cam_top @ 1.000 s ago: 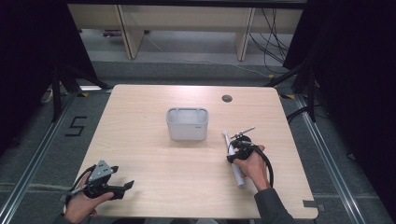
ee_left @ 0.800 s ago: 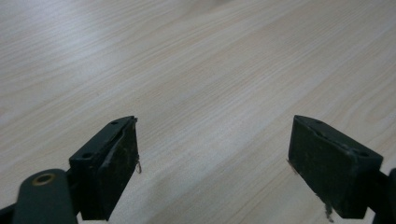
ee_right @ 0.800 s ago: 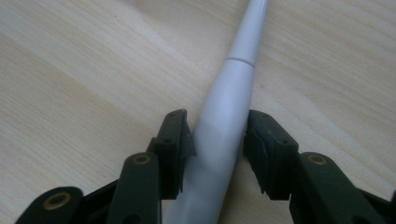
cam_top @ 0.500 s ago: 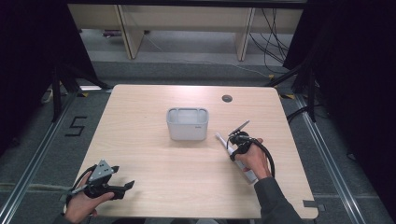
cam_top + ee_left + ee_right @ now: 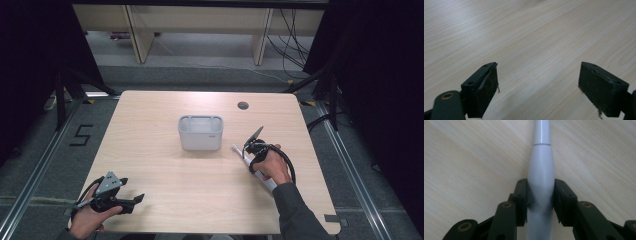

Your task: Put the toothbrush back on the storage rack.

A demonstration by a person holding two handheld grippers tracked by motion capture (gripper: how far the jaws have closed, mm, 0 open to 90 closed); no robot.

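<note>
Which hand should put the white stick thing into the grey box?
The right. Its claw is already shut on the white stick, close to the grey box. The left claw is open and far off.

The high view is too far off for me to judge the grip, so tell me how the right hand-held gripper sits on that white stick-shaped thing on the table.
Observer: The right hand-held gripper has just been closing, and both jaws now press the sides of the smooth white plastic handle.
Operator: Describe its shape ahead of the jaws.
Observer: It bulges, then narrows past a seam into a thinner, glossy neck.
Operator: Now report the other hand.
Observer: The left hand-held gripper has its jaws wide apart over the bare light wooden table, with nothing between them.
</note>
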